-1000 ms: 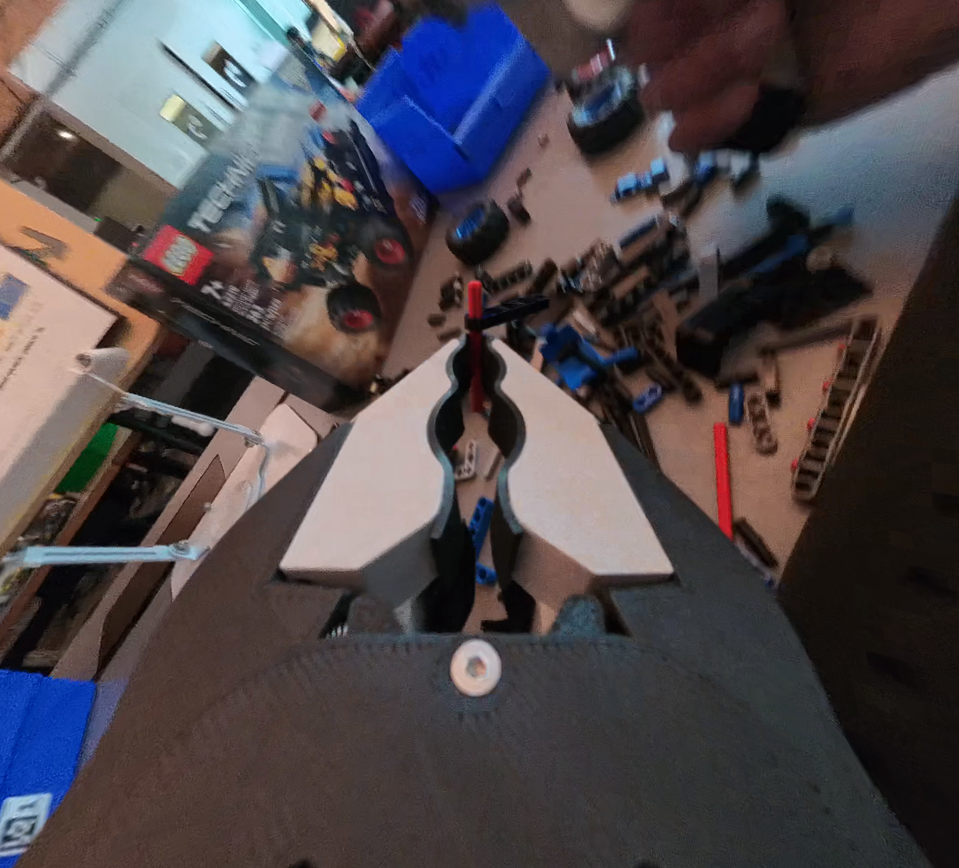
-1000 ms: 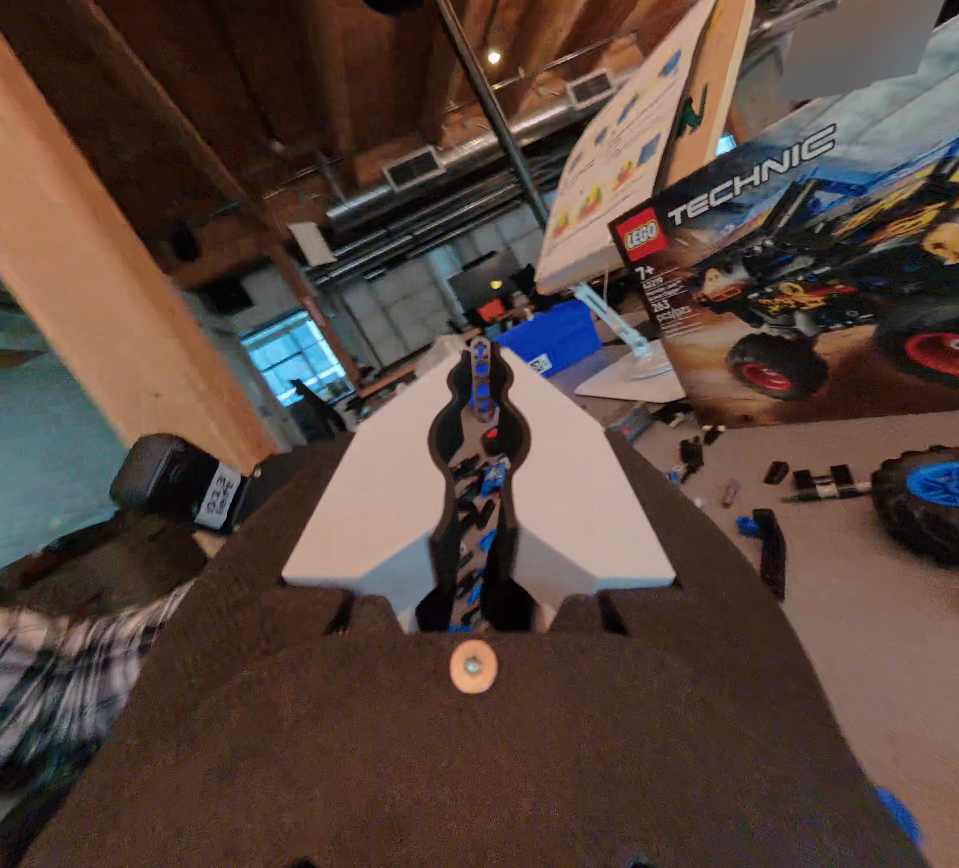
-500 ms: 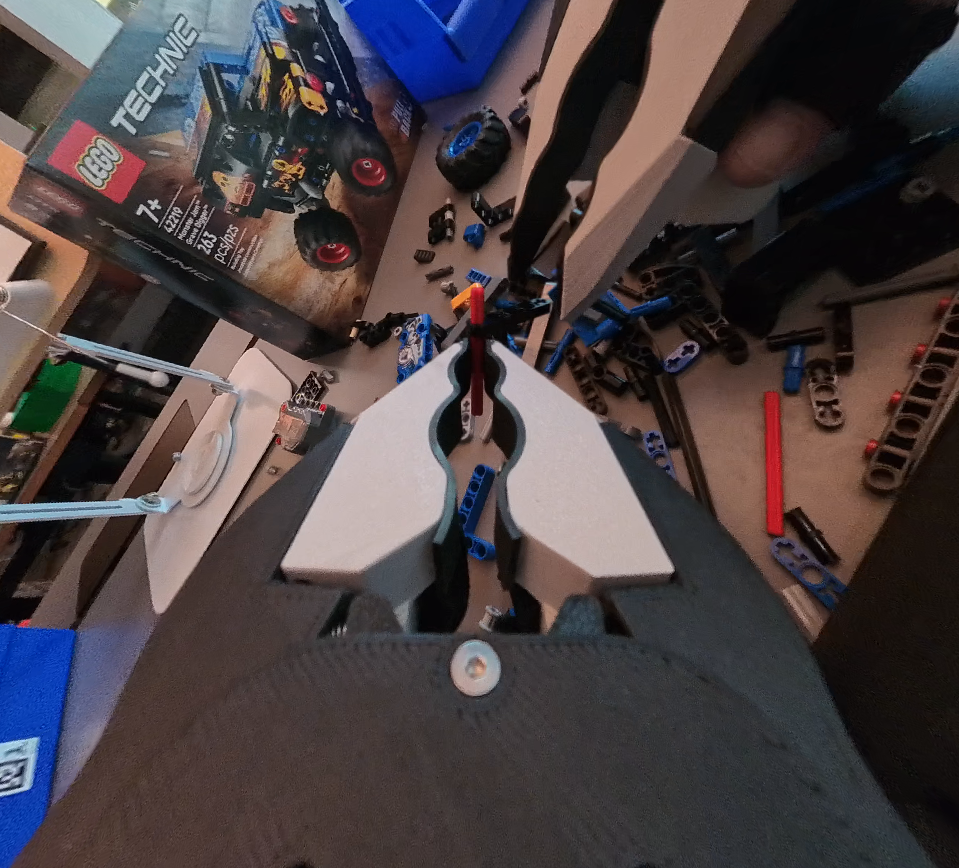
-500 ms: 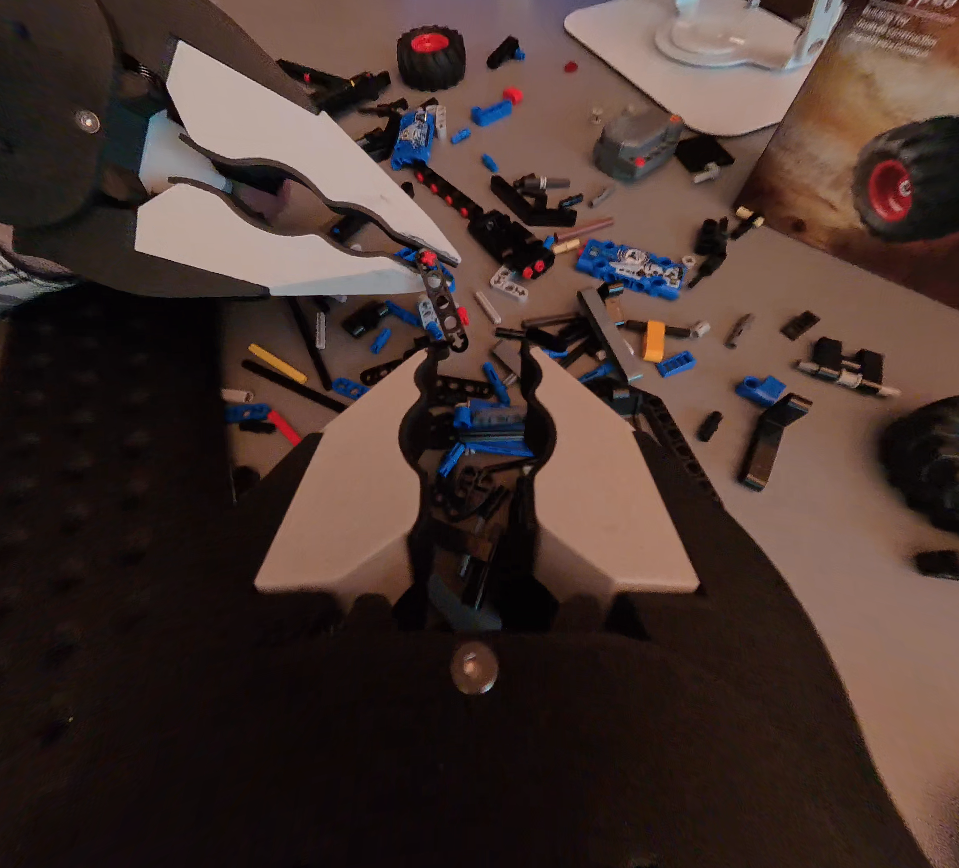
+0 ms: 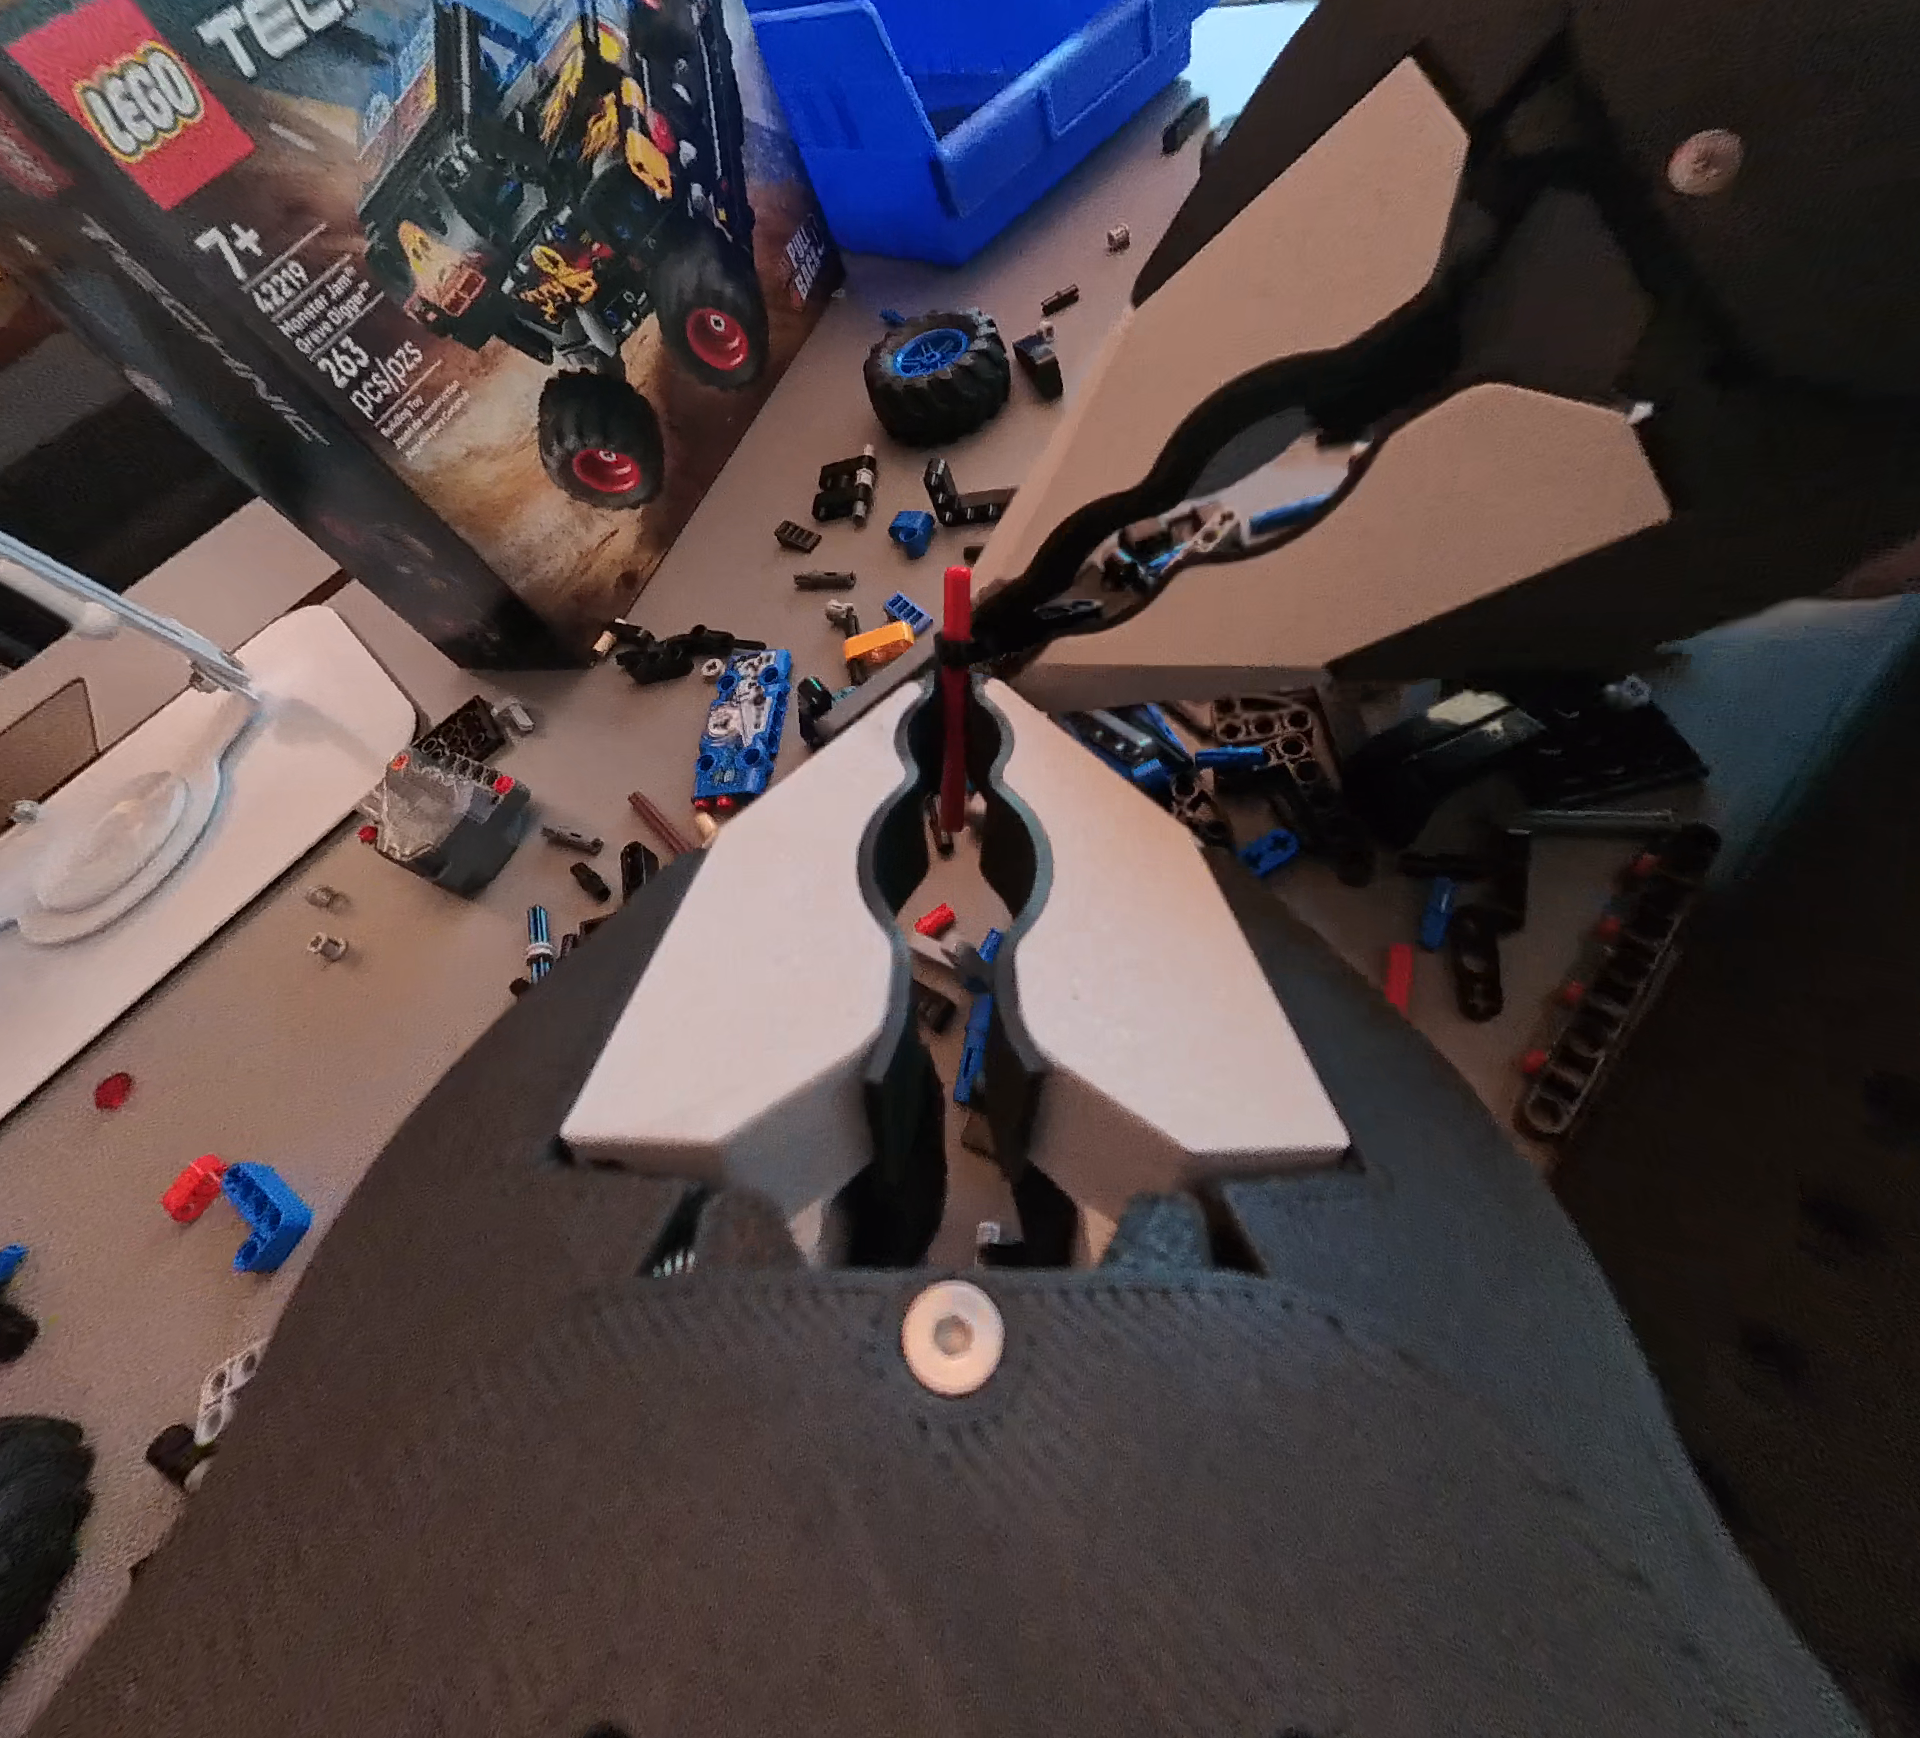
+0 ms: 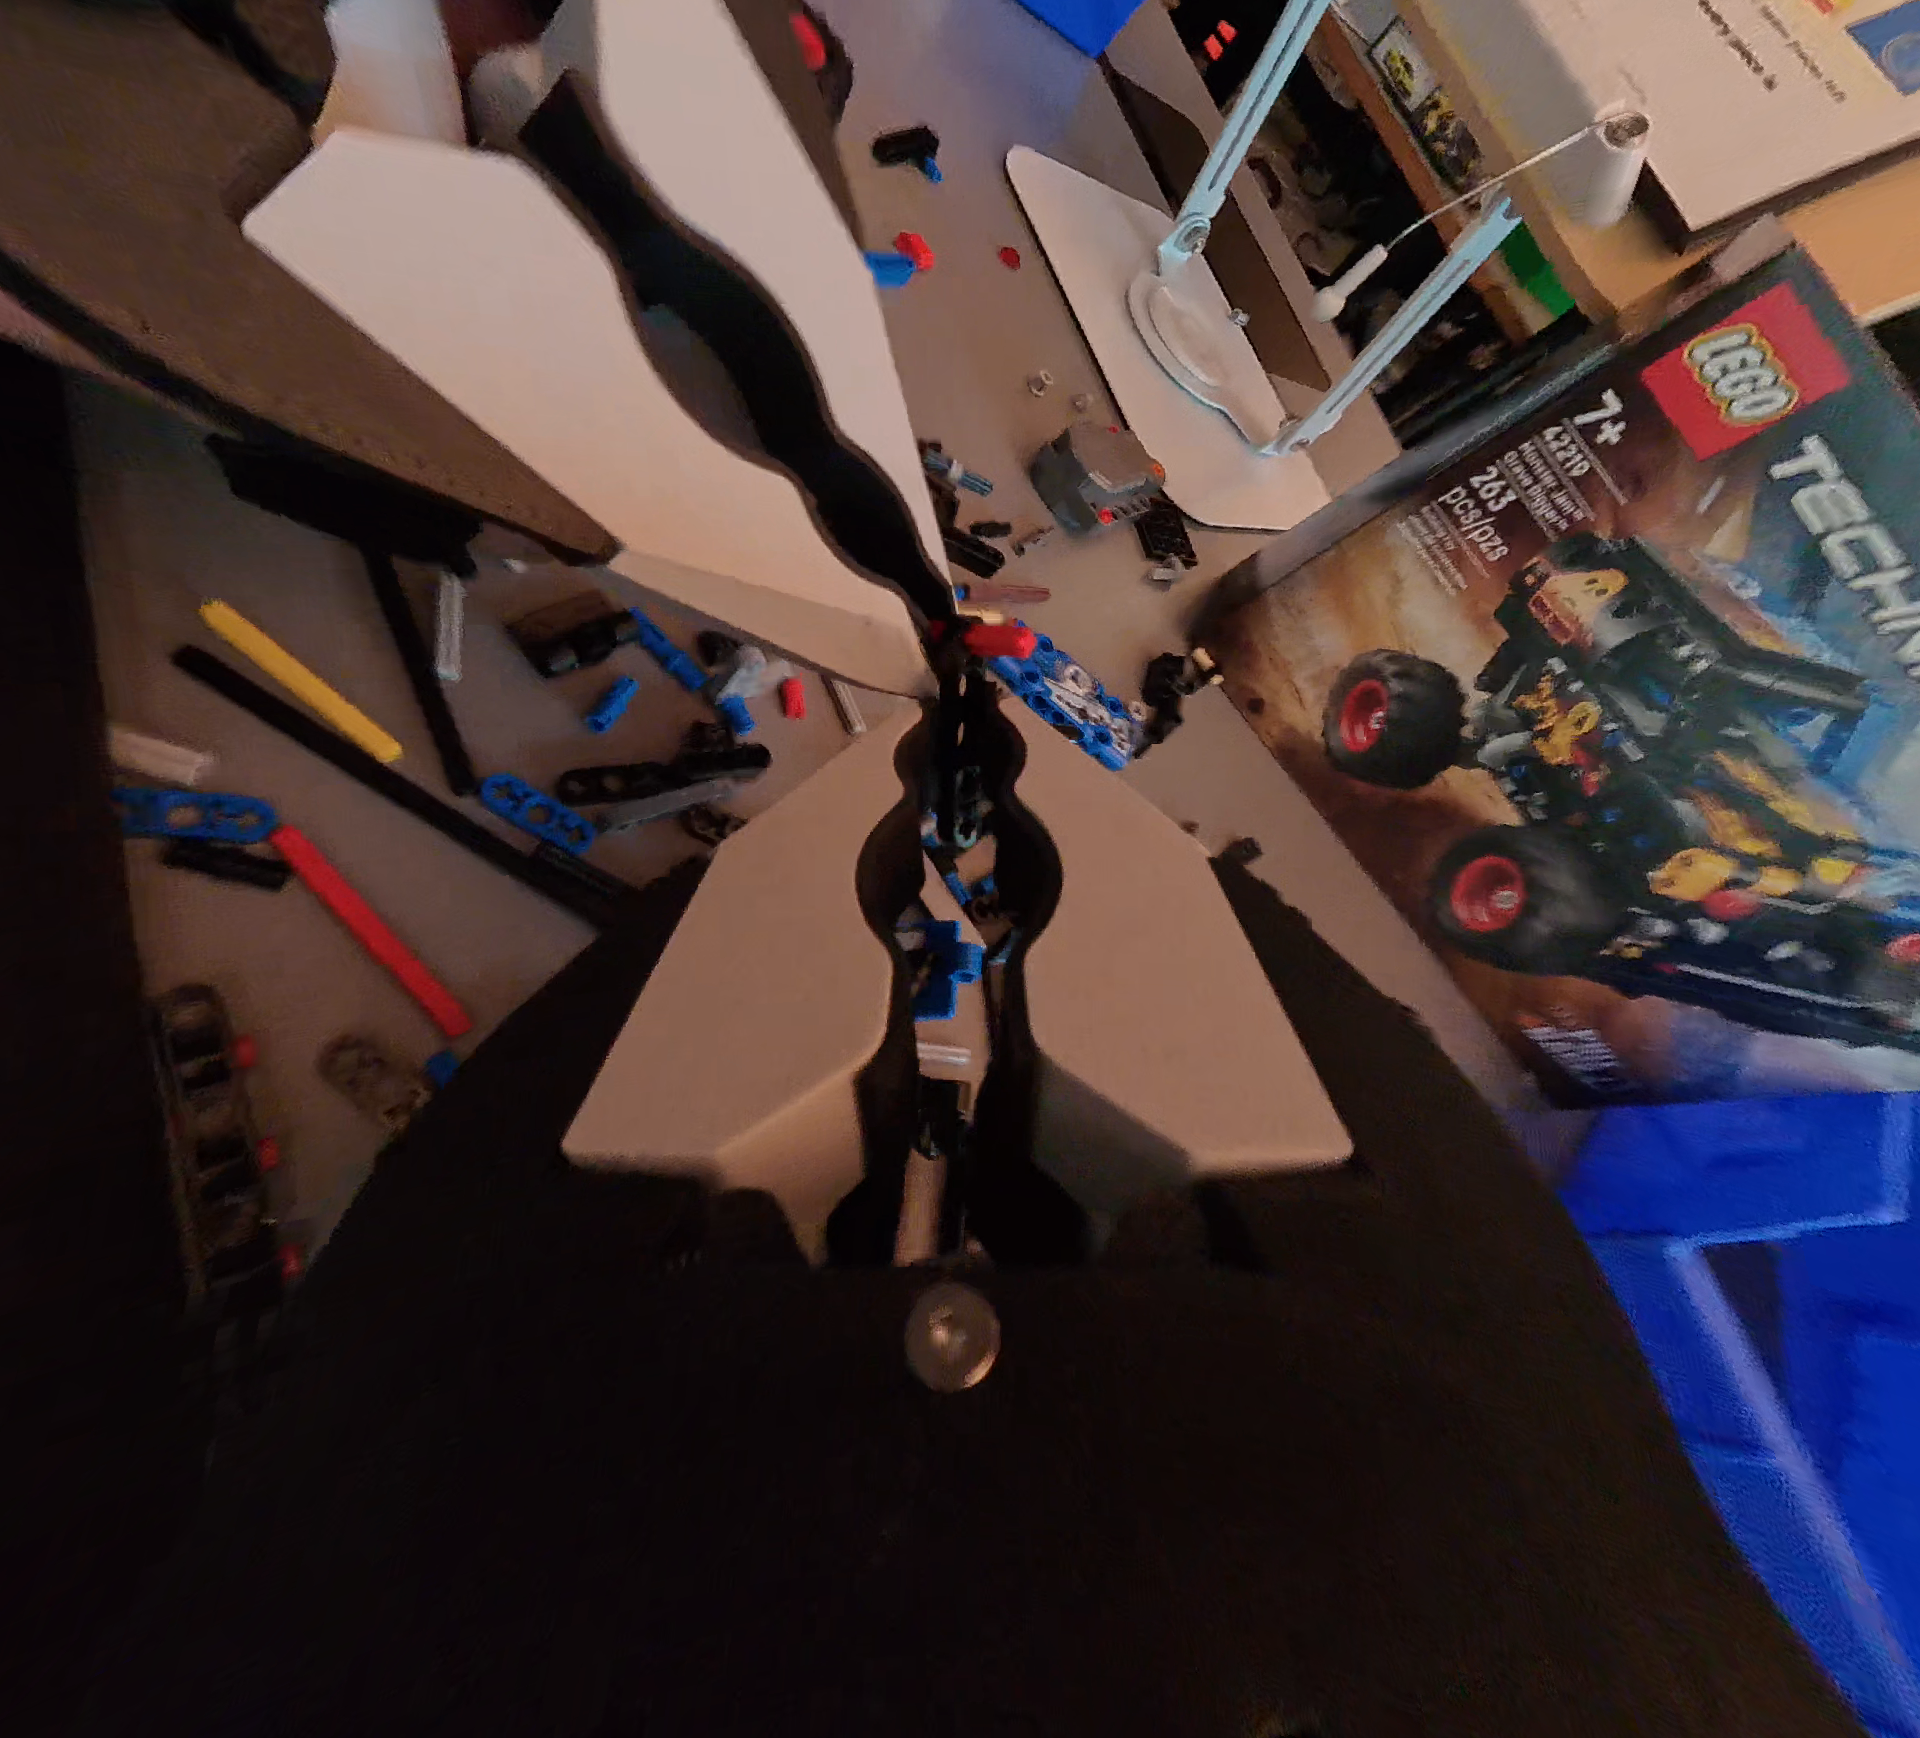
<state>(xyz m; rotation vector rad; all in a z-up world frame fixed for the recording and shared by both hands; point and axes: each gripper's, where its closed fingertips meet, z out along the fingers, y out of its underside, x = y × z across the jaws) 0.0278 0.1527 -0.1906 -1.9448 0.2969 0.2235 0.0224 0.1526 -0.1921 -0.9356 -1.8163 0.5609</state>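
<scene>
My left gripper [image 5: 951, 691] is shut on a thin red axle [image 5: 954, 732] that stands up between its fingertips. My right gripper [image 5: 1003, 634] comes in from the upper right, tip to tip with the left. It is shut on a short black beam [image 6: 961, 784], whose far end sits around the red axle just above the left fingertips. In the right wrist view my right gripper [image 6: 958, 722] points up the frame. The left gripper [image 6: 935, 613] enters from the upper left, and the axle's red end [image 6: 997, 641] shows beside the beam.
A toy set box [image 5: 416, 234] stands at the left, with a blue bin [image 5: 987, 57] behind it. A blue-hubbed wheel [image 5: 935, 374], a white lamp base [image 5: 156, 836] and several loose small parts lie on the grey table [image 5: 312, 1013]. A long red axle [image 6: 364, 930] and a yellow one [image 6: 296, 680] lie nearby. Left tips and right tips are each some 20 cm from the blue-hubbed wheel [image 5: 935, 374].
Both grippers have swung down over the table and closed in on each other. The right gripper's beam now meets the red axle held in the left gripper.
</scene>
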